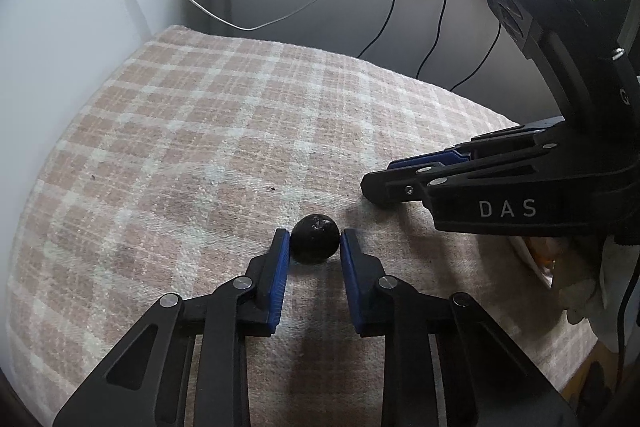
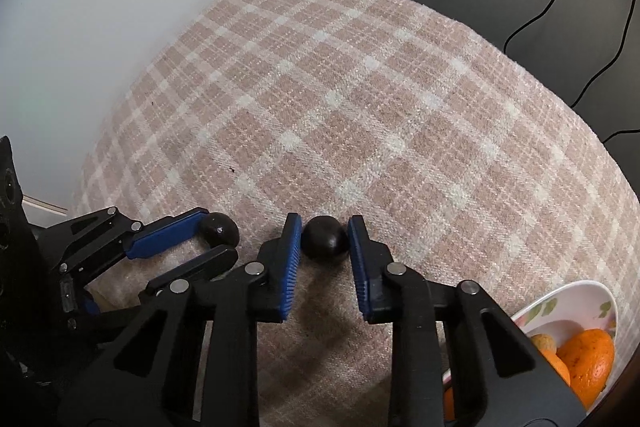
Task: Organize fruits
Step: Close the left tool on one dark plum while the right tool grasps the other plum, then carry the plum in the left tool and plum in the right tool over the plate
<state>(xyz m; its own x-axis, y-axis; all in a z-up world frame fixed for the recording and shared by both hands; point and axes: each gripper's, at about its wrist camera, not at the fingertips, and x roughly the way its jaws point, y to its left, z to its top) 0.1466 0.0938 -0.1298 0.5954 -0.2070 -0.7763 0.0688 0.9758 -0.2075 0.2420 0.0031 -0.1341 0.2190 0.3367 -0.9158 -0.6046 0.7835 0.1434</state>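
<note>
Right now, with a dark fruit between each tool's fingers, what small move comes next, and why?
Probably squeeze the right tool firmly on its dark fruit before any lift. Its pads flank the fruit, which sits on the plaid cloth, and the bowl of oranges lies close on its right.

pink-and-white plaid cloth [image 2: 360,99], dark fruit [image 2: 324,237], oranges [image 2: 588,359] in floral white bowl [image 2: 560,301].

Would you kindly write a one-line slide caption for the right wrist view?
Both grippers, right and left, each pinch a dark fruit above the plaid cloth; bowl of oranges nearby.
</note>
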